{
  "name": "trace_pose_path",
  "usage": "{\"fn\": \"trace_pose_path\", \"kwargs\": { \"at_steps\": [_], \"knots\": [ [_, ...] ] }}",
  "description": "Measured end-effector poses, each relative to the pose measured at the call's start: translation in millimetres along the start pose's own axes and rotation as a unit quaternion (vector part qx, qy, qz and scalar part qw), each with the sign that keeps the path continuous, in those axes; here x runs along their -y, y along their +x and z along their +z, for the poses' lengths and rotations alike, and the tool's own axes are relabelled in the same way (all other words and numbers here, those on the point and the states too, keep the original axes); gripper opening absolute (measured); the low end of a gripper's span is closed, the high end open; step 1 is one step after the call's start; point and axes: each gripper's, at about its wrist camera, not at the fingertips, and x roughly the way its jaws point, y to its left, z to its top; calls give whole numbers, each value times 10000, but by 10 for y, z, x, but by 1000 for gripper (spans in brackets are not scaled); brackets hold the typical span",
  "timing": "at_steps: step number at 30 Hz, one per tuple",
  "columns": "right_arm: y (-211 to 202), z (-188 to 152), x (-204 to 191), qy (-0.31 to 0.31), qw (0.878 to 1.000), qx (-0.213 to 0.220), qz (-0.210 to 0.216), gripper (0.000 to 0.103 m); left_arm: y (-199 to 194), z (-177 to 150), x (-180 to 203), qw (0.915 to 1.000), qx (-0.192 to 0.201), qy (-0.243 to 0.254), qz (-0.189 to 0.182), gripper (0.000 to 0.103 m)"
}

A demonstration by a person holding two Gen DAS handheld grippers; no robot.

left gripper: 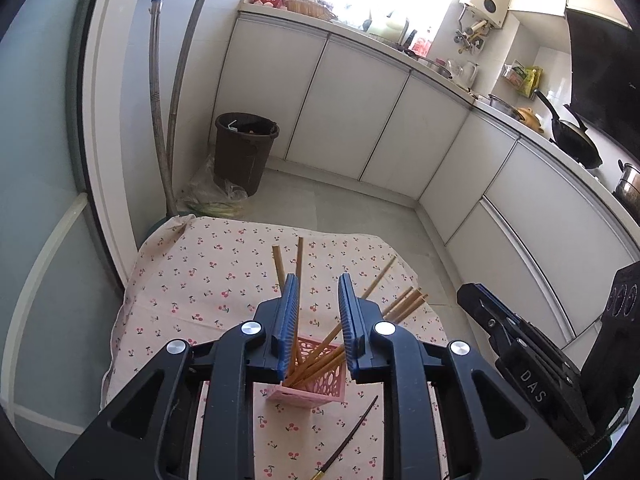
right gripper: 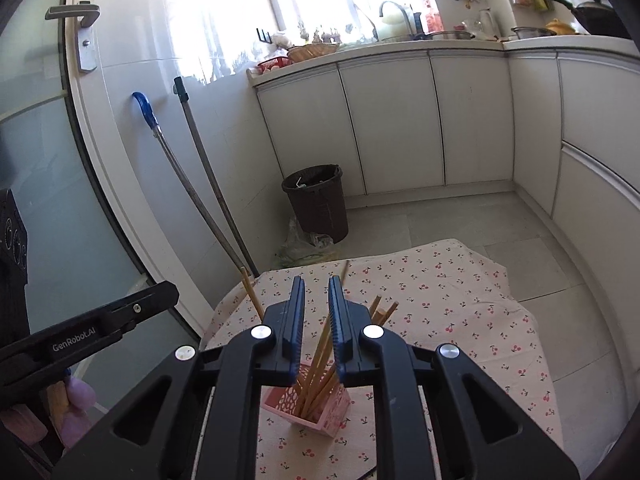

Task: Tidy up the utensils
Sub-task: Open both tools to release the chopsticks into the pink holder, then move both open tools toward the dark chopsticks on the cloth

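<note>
A pink openwork holder (left gripper: 316, 386) (right gripper: 326, 414) stands on the cherry-print cloth (left gripper: 192, 280) (right gripper: 440, 300). Several wooden chopsticks (left gripper: 400, 306) (right gripper: 316, 364) lean out of it in different directions. One dark chopstick with a gold end (left gripper: 352, 434) lies on the cloth to the right of the holder. My left gripper (left gripper: 318, 286) hovers above the holder, open, with nothing pressed between its blue pads. My right gripper (right gripper: 316, 284) also hangs over the holder with a narrow gap. A chopstick shows through that gap, but the pads do not press on it. Each gripper appears at the edge of the other's view.
The small table's edges drop to a tiled floor. A dark bin (left gripper: 244, 152) (right gripper: 316, 200) and a plastic bag stand beyond it. Two mop handles (left gripper: 176, 100) (right gripper: 208, 168) lean on the wall by a glass door. White cabinets (left gripper: 360, 112) run along the back and right.
</note>
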Motion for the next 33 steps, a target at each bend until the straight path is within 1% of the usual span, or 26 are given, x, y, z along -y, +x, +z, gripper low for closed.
{"fn": "trace_pose_path", "kwargs": {
  "at_steps": [1,2,3,5,8,10,11,12,14,16,20,25,26,27,29,33],
  "knots": [
    [-15,-15,4,-38,10000,-36,-31,14,2,-17,24,10000,-12,43,-11,21],
    [-34,-37,15,-57,10000,-50,-47,18,6,-32,41,10000,-25,85,-15,22],
    [-57,-67,36,-64,9999,-69,-79,25,6,-58,71,9999,-46,144,-13,22],
    [-94,-128,86,-57,9998,-137,-147,33,15,-107,114,9997,-94,232,11,25],
    [-119,-205,168,-70,9991,-334,-233,34,57,-210,158,9991,-264,341,20,30],
    [-151,-266,214,-126,9986,-404,-330,37,96,-289,195,9983,-399,427,31,33],
    [-170,-301,236,-154,9981,-446,-384,41,115,-326,221,9977,-465,485,24,35],
    [-190,-341,258,-164,9978,-480,-425,48,141,-368,251,9970,-544,557,20,35],
    [-251,-433,328,-131,9974,-526,-469,55,181,-441,308,9956,-662,663,-4,38],
    [-295,-532,406,-78,9965,-630,-540,57,218,-514,353,9942,-775,750,-43,39],
    [-380,-712,558,23,9944,-840,-647,66,281,-675,414,9914,-992,849,-96,43],
    [-482,-934,770,149,9909,-1081,-782,70,431,-870,513,9852,-1393,983,-174,48],
    [-502,-973,815,200,9904,-1118,-792,74,459,-901,536,9838,-1469,1005,-210,50],
    [-523,-1007,859,246,9898,-1145,-811,75,495,-936,561,9819,-1560,1039,-262,51],
    [-557,-1061,933,290,9887,-1198,-853,76,550,-1012,624,9779,-1736,1108,-361,60],
    [-689,-1202,1102,481,9857,-1343,-903,80,713,-1155,723,9681,-2127,1210,-535,64]
  ]
}}
